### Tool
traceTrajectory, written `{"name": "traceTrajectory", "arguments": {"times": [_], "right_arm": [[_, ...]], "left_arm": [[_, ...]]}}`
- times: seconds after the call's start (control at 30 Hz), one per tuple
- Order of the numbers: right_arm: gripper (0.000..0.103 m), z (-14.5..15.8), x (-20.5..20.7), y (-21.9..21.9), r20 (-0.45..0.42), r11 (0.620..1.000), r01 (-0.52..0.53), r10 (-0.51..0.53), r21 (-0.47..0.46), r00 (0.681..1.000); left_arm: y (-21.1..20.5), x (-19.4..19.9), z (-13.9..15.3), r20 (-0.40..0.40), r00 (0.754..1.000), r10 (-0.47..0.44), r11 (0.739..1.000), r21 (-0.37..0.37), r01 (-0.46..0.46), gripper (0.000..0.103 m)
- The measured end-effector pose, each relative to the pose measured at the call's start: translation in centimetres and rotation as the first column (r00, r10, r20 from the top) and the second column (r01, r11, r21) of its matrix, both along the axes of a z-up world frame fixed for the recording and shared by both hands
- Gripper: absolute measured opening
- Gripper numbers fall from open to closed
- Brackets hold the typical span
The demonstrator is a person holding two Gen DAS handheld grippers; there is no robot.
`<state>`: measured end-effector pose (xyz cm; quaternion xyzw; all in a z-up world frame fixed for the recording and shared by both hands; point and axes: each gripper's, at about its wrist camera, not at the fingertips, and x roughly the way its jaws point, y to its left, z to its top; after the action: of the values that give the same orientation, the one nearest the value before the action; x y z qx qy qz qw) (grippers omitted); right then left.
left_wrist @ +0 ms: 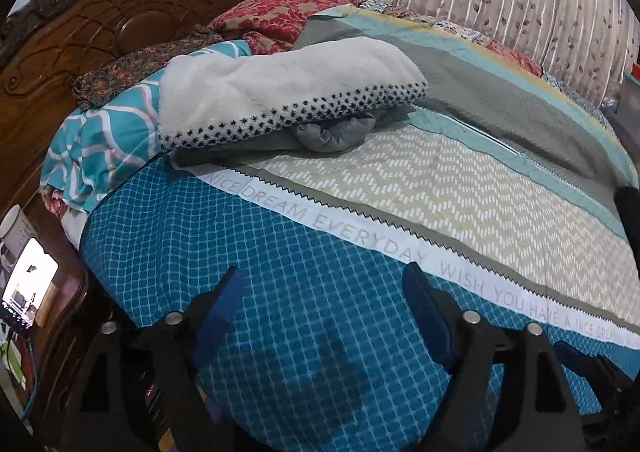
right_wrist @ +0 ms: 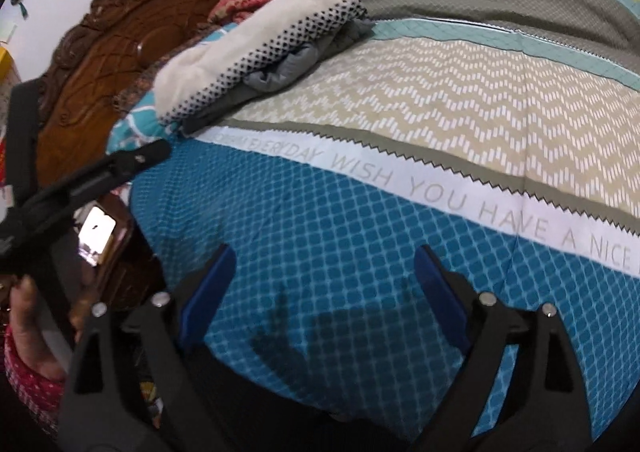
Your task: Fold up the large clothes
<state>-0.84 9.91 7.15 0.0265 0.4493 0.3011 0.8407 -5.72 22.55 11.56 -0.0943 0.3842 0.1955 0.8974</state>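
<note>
Striped, leaf-printed curtains (left_wrist: 500, 4) hang behind a bed (left_wrist: 400, 212) spread with a patchwork bedcover (right_wrist: 360, 252) of blue lattice, white lettering, beige chevron and grey bands. Against the carved wooden headboard (left_wrist: 100, 24), at the pillow end, lies a folded white fleece blanket (left_wrist: 272, 84) with a black-dotted edge, resting on a bunched grey garment (left_wrist: 332, 132) that pokes out from under it toward the middle of the bed. Beside the blanket, nearer the headboard, sit a teal-and-white patterned pillow (left_wrist: 112, 144) and a red floral one (left_wrist: 280, 12). Below the headboard, on a dark wooden nightstand, a lit phone screen (left_wrist: 28, 288) glows. The left gripper (left_wrist: 324, 316) hovers over the blue lattice section, well apart from the grey garment, its blue-padded fingers (left_wrist: 224, 304) spread wide and holding nothing. The right gripper (right_wrist: 324, 288) hangs over the same blue section, its fingers (right_wrist: 436, 284) likewise spread apart and empty. In the right wrist view the left gripper's black frame shows toward the headboard side, gripped by the person's hand (right_wrist: 28, 332).
</note>
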Motion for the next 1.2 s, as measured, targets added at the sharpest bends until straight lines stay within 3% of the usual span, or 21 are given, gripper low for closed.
{"name": "traceTrajectory", "arguments": {"times": [0.23,0.73,1.2], "right_arm": [[0.089,0.8,-0.9,-1.6,0.036,1.000,-0.005,0.004,0.030,0.999],[0.089,0.4,-0.6,-3.0,-0.004,0.998,0.019,-0.019,0.063,1.000],[0.089,0.3,-0.8,-2.9,-0.006,0.998,0.015,-0.015,0.064,1.000]], "left_arm": [[-1.7,-0.2,0.4,-0.017,1.000,0.014,0.998,0.056,-0.013,0.090],[-3.1,-0.3,-0.1,-0.067,0.997,0.027,0.992,0.123,-0.019,0.091],[-2.7,-1.0,1.0,-0.021,0.998,0.064,0.978,0.199,-0.058,0.091]]}}
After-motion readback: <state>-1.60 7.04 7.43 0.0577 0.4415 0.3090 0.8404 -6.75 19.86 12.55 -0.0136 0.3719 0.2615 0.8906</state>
